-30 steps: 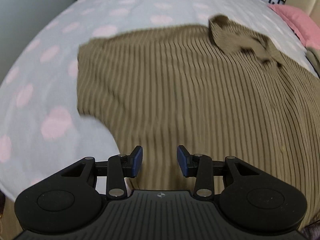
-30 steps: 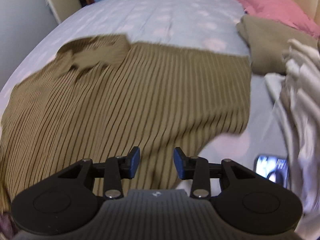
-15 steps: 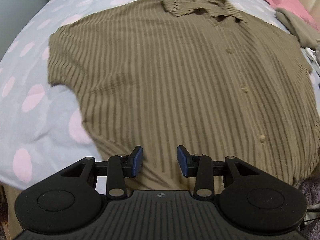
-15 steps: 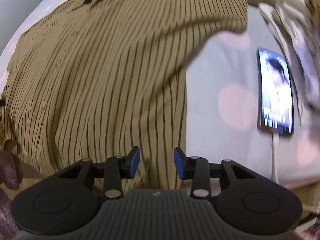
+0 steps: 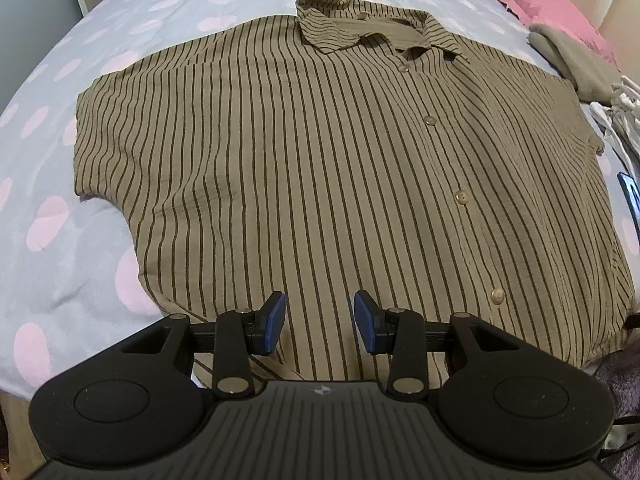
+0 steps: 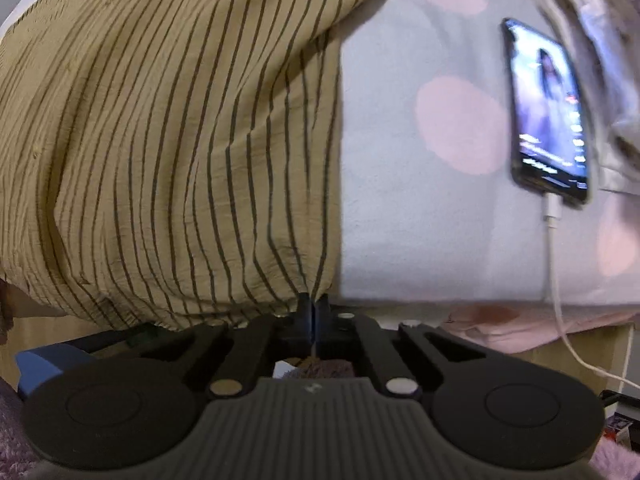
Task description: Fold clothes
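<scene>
A pale dotted bed [image 5: 72,240] holds a striped olive shirt [image 5: 320,152], spread flat, buttons up. The left gripper [image 5: 319,318] hovers wide open over its hem. The right gripper [image 6: 313,314] is clamped on the hem corner. A phone [image 6: 548,112] lies nearby.

Olive-tan striped button-up shirt [image 5: 320,152] — front up, collar far (hem corner pinched) — flat across the bed.
</scene>
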`<act>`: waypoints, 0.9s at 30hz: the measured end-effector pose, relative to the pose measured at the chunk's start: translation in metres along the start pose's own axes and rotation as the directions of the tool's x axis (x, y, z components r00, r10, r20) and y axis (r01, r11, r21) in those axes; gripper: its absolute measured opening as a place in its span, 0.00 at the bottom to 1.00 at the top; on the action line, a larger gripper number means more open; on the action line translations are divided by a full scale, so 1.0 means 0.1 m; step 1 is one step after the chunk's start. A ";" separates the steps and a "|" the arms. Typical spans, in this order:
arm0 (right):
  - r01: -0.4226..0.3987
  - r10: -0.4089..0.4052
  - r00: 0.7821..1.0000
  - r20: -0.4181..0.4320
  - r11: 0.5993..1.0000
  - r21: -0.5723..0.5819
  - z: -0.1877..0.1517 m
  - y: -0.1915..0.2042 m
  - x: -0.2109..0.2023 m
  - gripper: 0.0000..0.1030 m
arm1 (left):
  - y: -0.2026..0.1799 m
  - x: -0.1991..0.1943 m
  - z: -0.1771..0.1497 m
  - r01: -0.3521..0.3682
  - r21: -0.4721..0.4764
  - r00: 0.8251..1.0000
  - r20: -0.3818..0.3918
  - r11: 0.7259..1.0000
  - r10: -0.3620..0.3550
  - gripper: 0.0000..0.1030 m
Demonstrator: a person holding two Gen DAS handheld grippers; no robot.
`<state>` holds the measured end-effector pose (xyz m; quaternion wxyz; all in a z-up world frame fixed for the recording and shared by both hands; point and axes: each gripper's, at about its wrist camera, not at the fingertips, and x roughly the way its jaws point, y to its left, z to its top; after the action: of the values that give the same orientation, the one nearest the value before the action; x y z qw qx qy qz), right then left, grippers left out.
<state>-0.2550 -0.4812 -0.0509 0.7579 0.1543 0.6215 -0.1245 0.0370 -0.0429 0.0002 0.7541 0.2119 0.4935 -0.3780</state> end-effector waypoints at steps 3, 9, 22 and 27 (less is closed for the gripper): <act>0.011 -0.011 1.000 -0.027 1.000 0.007 -0.05 -0.03 -0.02 0.01 | 0.00 0.00 0.01 0.006 -0.002 1.000 0.000 1.000 -0.006 0.35; 0.041 -0.041 0.994 -0.101 0.999 0.001 -0.14 -0.05 0.06 0.01 | -0.02 -0.01 0.04 0.025 0.005 1.000 0.009 1.000 -0.025 0.35; 0.085 -0.102 0.987 -0.122 0.987 -0.137 -0.18 0.24 0.00 0.28 | -0.03 -0.01 -0.06 0.016 0.007 0.999 -0.041 1.000 -0.016 0.36; 0.110 -0.113 0.994 0.007 0.955 -0.276 -0.15 0.60 -0.15 0.32 | -0.10 -0.06 -0.08 0.032 0.021 0.997 -0.064 0.999 -0.031 0.39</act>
<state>-0.2482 -0.4199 -0.0340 0.7610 0.0125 0.6439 -0.0786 0.0235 -0.0412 0.0025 0.7296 0.2242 0.5165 -0.3881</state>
